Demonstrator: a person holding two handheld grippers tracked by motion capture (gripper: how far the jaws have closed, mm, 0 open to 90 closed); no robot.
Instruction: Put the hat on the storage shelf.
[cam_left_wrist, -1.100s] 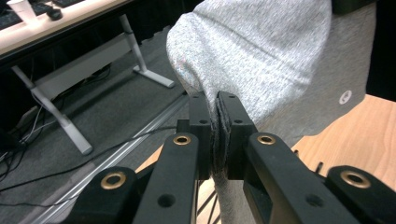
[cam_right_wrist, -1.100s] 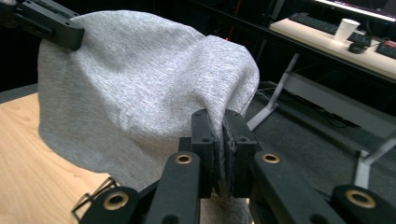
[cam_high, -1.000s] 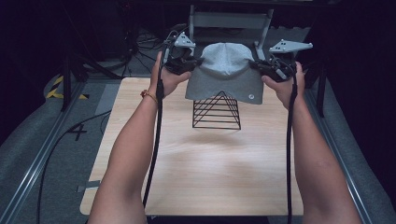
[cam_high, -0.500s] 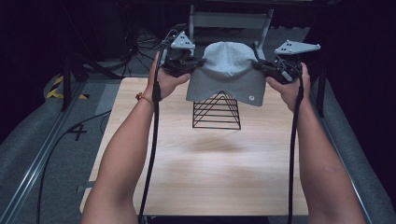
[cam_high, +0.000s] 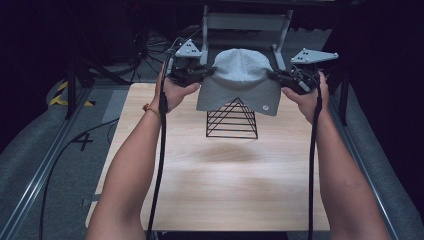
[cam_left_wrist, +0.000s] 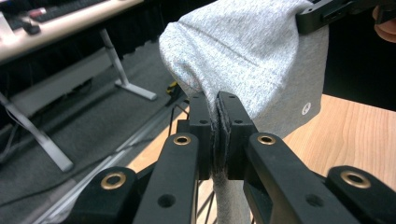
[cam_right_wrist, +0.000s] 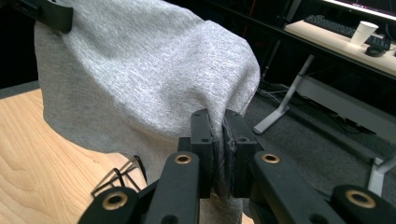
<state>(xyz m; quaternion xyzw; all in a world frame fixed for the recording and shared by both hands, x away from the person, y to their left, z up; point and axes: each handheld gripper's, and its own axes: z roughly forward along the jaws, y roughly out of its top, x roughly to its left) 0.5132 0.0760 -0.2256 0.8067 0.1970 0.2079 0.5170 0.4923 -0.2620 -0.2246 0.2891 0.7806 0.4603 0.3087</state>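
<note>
Above the far half of the counter (cam_high: 220, 185), as the high view has it, I hold a grey beanie (cam_high: 240, 82) stretched between my two tools, directly over a black wire pyramid stand (cam_high: 232, 120). My left hand-held gripper (cam_high: 202, 74) pinches the hat's left edge and my right hand-held gripper (cam_high: 275, 76) its right edge; the open hem hangs down around the stand's tip.

From the left gripper view, the jaws are clamped tight on a fold of the beanie (cam_left_wrist: 252, 56), with the counter (cam_left_wrist: 355, 135) beneath.

From the right gripper view, the jaws are likewise pressed closed on the knit (cam_right_wrist: 140, 79), and a corner of the stand (cam_right_wrist: 116, 179) peeks out below the hem.

I judge this is the placing step. Next I should lower both hands evenly, keeping the opening centred on the tip, then let go.
</note>
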